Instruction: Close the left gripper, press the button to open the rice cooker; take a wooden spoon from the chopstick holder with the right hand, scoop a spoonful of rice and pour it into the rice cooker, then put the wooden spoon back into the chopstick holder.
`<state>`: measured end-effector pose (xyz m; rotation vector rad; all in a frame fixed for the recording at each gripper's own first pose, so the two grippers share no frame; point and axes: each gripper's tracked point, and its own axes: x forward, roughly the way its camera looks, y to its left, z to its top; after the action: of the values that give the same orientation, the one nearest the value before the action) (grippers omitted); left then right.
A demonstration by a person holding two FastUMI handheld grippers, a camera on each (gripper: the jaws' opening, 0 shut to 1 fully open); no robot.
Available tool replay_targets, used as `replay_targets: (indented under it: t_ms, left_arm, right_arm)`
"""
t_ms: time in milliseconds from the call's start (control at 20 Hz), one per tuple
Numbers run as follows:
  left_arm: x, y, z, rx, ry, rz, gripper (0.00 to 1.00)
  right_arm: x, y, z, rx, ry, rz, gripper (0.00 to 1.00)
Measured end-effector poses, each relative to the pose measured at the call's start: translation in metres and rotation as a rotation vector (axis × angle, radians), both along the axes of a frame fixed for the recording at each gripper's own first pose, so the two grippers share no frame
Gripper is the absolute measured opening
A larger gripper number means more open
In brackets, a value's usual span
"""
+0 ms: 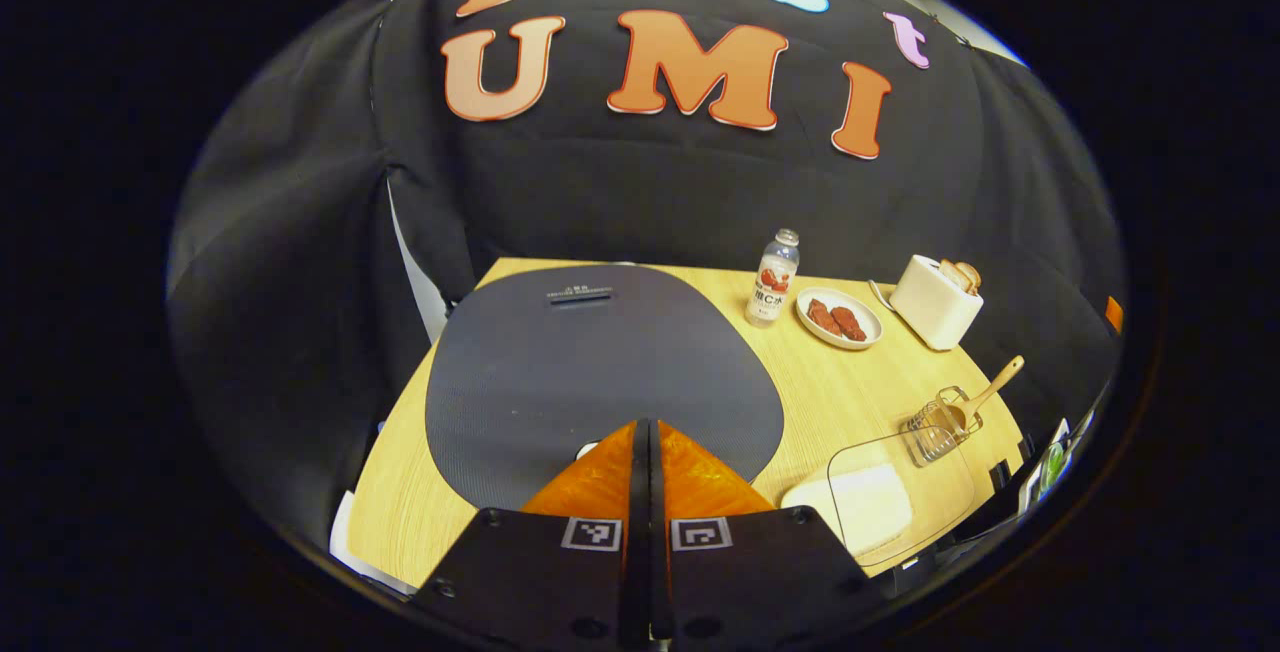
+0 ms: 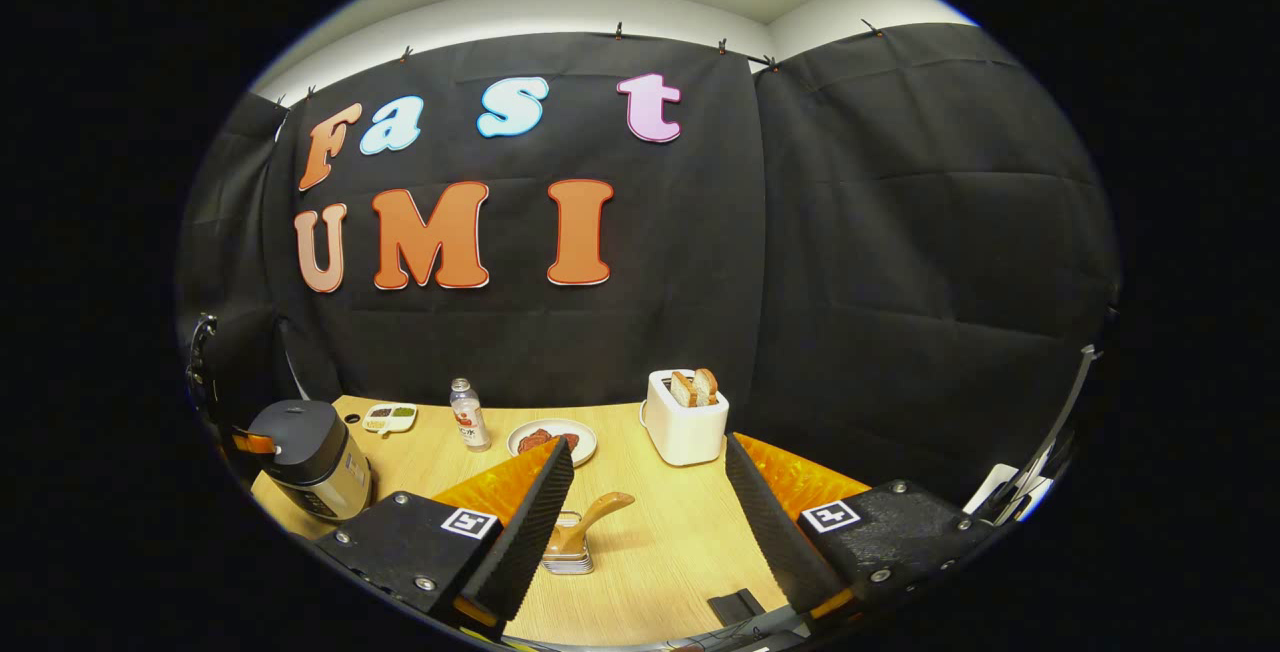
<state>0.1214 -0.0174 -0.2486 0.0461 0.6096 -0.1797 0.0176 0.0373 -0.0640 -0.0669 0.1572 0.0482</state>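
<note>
In the left gripper view my left gripper [image 1: 643, 428] is shut with nothing in it, its tip just over the near edge of the rice cooker's dark lid [image 1: 600, 362]. The rice cooker [image 2: 310, 462] stands lid down at the far left of the right gripper view. A wooden spoon [image 1: 990, 392] leans handle up in the wire chopstick holder [image 1: 938, 429]. In the right gripper view my right gripper [image 2: 650, 497] is open, and the spoon [image 2: 592, 514] and holder [image 2: 568, 554] sit low between its fingers, close to the left finger. A clear container of rice [image 1: 872, 504] lies near the holder.
On the wooden table [image 2: 660, 542] a bottle [image 2: 468, 417], a plate of red food [image 2: 552, 440] and a white toaster with bread [image 2: 685, 417] line the back. A small divided dish [image 2: 390, 417] sits behind the cooker. Black cloth walls close the booth.
</note>
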Motion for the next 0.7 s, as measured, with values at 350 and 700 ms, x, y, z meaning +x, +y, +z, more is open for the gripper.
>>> replay_targets:
  t_ms: [350,700]
  left_arm:
    - [0.004,0.011,0.168,0.003,-0.395,0.105,0.05]
    - [-0.043,0.047,0.24,-0.03,-0.518,0.183,0.08]
  right_arm:
    - [0.003,-0.002,-0.008,0.053,-0.013,0.0,0.95]
    - [0.017,0.006,-0.05,0.122,0.059,0.002,0.95]
